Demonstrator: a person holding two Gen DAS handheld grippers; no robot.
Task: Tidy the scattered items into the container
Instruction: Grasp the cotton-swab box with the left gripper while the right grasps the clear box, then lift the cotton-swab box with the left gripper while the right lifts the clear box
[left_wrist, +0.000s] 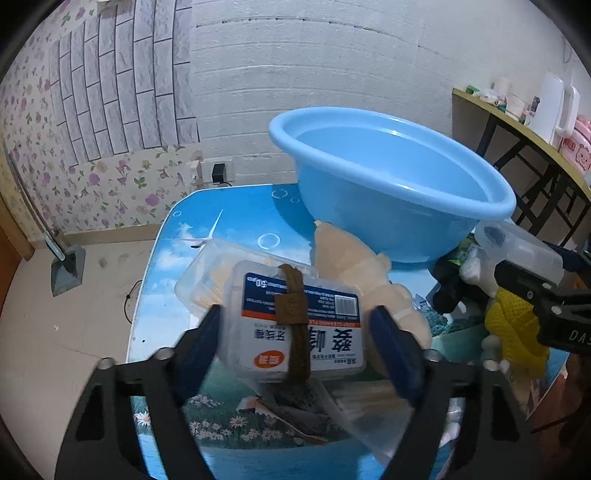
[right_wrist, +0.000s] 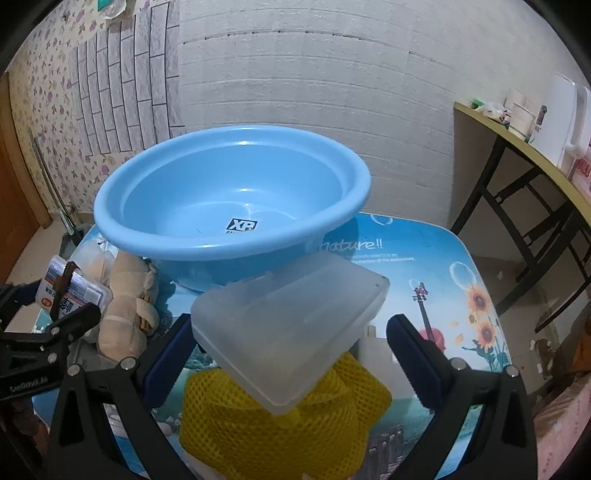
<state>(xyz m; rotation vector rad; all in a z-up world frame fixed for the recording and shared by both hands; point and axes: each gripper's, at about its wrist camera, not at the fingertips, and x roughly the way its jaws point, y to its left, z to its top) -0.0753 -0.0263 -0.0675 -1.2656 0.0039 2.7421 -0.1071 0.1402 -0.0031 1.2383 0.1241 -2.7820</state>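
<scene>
An empty blue basin (left_wrist: 351, 221) (right_wrist: 184, 184) stands at the back of the small table. My left gripper (left_wrist: 295, 309) has its blue pads against both sides of a clear labelled floss box (left_wrist: 295, 325) (right_wrist: 74, 288) with a brown strap across it. My right gripper (right_wrist: 291, 319) is open around a frosted plastic box (right_wrist: 288, 325) (left_wrist: 517, 247) that lies tilted on a yellow mesh item (right_wrist: 277, 424) (left_wrist: 513, 328); a gap shows at the right pad. A beige plush toy (left_wrist: 351, 266) (right_wrist: 125, 314) lies between the two grippers, in front of the basin.
A second clear box (left_wrist: 207, 273) lies under the floss box. A white bottle (right_wrist: 373, 347) stands by the mesh item. The table (right_wrist: 424, 258) has a printed scenery cover. A side table (right_wrist: 517, 147) with clutter is at the right, and a dustpan (left_wrist: 66, 269) is on the floor at the left.
</scene>
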